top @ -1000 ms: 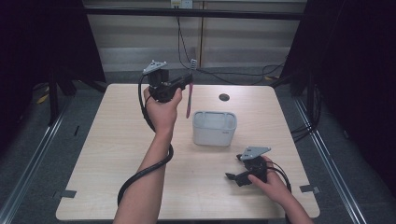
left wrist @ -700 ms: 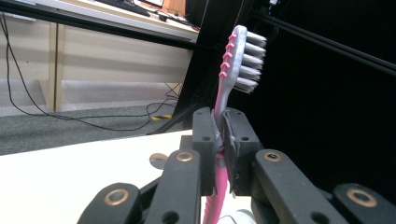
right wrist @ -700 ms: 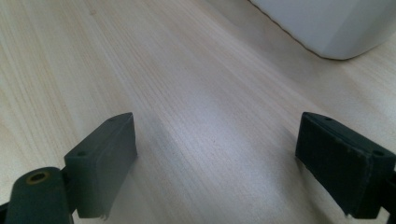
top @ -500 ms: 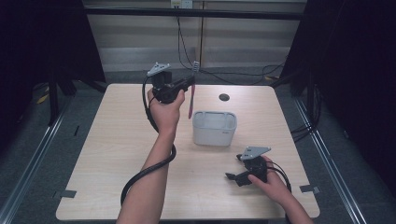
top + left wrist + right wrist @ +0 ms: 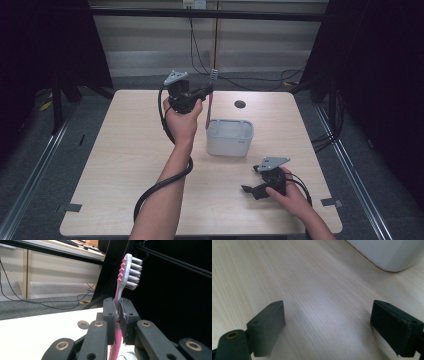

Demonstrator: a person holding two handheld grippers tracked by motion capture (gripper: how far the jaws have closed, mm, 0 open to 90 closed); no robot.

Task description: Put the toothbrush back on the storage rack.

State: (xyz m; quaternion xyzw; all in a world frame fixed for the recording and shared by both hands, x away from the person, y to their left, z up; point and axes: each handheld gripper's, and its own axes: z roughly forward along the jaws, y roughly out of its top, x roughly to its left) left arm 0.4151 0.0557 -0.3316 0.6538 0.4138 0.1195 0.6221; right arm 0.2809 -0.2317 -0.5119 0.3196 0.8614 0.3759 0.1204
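Up above the far-left corner of the white container (image 5: pixel 229 137), the left gripper (image 5: pixel 208 93) clamps its 2 jaws tight on the pink handle of a toothbrush (image 5: pixel 124 282). Seen from the high view, the brush stands nearly upright, bristle head on top, its lower end hanging just over the container's left rim. From the left gripper view, the bristles face right and pink nubs line the back of the head. Beyond the container, a dark round hole (image 5: pixel 240 104) sits in the wooden table (image 5: pixel 120 165). The left gripper's black cable (image 5: pixel 162 182) loops beside the forearm, left of the container. Near the container's front-right side, the right gripper (image 5: pixel 248 188) rests low on the table, jaws spread wide with bare wood between them.
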